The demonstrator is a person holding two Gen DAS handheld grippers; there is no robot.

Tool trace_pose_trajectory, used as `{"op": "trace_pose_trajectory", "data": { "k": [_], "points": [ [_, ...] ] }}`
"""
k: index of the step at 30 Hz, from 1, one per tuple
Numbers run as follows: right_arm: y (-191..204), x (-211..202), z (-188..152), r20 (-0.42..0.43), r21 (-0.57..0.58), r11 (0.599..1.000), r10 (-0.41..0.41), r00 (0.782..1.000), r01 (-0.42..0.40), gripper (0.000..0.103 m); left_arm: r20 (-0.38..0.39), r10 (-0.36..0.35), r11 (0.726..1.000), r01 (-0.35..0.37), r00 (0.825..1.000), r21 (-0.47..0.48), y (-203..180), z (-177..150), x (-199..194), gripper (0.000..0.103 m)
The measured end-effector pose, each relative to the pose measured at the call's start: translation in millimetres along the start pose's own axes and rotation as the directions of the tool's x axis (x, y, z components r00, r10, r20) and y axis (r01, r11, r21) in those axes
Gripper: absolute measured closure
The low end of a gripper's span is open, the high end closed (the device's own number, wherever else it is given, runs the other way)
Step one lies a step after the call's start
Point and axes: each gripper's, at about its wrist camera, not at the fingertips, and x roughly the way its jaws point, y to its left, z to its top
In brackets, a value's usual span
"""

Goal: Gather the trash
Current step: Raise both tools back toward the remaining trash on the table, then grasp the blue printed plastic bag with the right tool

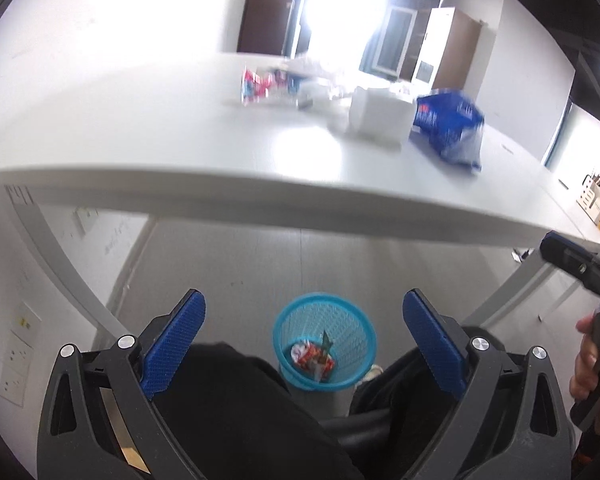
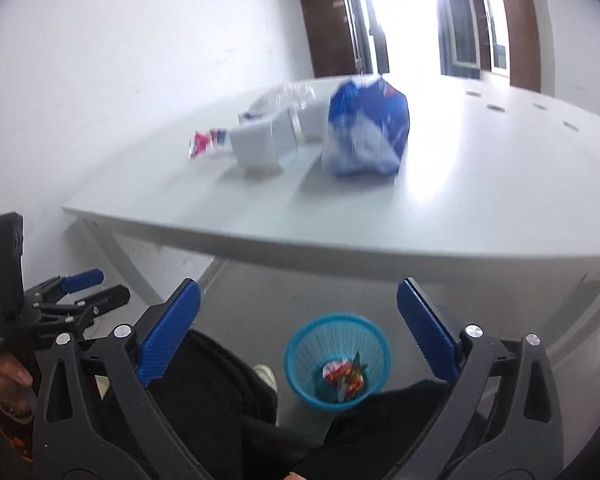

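Note:
A blue mesh bin (image 1: 325, 341) stands on the floor under the table's front edge, with a red wrapper (image 1: 311, 357) inside; it also shows in the right wrist view (image 2: 337, 360). On the white table (image 1: 180, 136) lie a blue-and-white bag (image 1: 449, 125), a white box (image 1: 376, 116), a red-and-blue wrapper (image 1: 258, 85) and clear plastic. The right wrist view shows the bag (image 2: 367, 129), box (image 2: 258, 145) and wrapper (image 2: 205, 143). My left gripper (image 1: 304, 340) is open and empty above the bin. My right gripper (image 2: 298, 330) is open and empty, also held low before the table.
The person's dark-clothed legs (image 1: 228, 408) sit below both grippers. Table legs (image 1: 56, 256) slope down at the left, near a wall with sockets (image 1: 20, 352). A yellow-and-white organiser (image 1: 596, 200) stands at the table's far right. Dark doors and bright windows lie beyond.

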Motion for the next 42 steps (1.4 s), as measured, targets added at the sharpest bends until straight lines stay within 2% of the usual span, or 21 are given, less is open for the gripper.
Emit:
{"op": "trace_pose_trajectory", "data": {
  "k": [9, 12, 15, 18, 24, 32, 37, 42],
  "points": [
    [-6, -2, 61, 0.151, 0.032, 0.999, -0.004, 0.988, -0.001, 0.009, 0.086, 0.040, 0.996, -0.047, 0.995, 0.077, -20, 39, -21, 0.006],
    [-11, 9, 75, 0.146, 0.028, 0.999, -0.035, 0.989, 0.031, 0.009, 0.103, 0.057, 0.994, -0.066, 0.993, 0.087, -27, 50, -16, 0.006],
    [-21, 23, 86, 0.158, 0.071, 0.997, -0.037, 0.987, 0.026, 0.009, 0.103, 0.059, 0.995, -0.067, 0.993, 0.076, -34, 60, -6, 0.006],
    [-23, 39, 92, 0.150, 0.048, 0.996, -0.076, 0.986, 0.070, 0.009, 0.093, 0.068, 0.996, -0.073, 0.993, 0.056, -40, 72, 4, 0.006],
    [-37, 76, 106, 0.093, 0.050, 0.996, -0.075, 0.993, 0.071, 0.011, 0.092, 0.090, 0.995, -0.094, 0.992, 0.043, -55, 94, 21, 0.006],
    [-58, 102, 114, 0.038, 0.093, 0.995, -0.024, 0.999, 0.021, 0.032, 0.094, 0.122, 0.991, -0.127, 0.988, 0.052, -75, 120, 52, 0.006],
    [-73, 109, 112, 0.004, 0.105, 0.994, -0.014, 1.000, 0.014, 0.057, 0.086, 0.142, 0.988, -0.146, 0.986, 0.045, -86, 135, 74, 0.006],
    [-86, 103, 112, 0.009, 0.114, 0.993, -0.022, 1.000, 0.021, 0.068, 0.054, 0.168, 0.983, -0.172, 0.984, 0.066, -99, 147, 98, 0.006]
  ]
}}
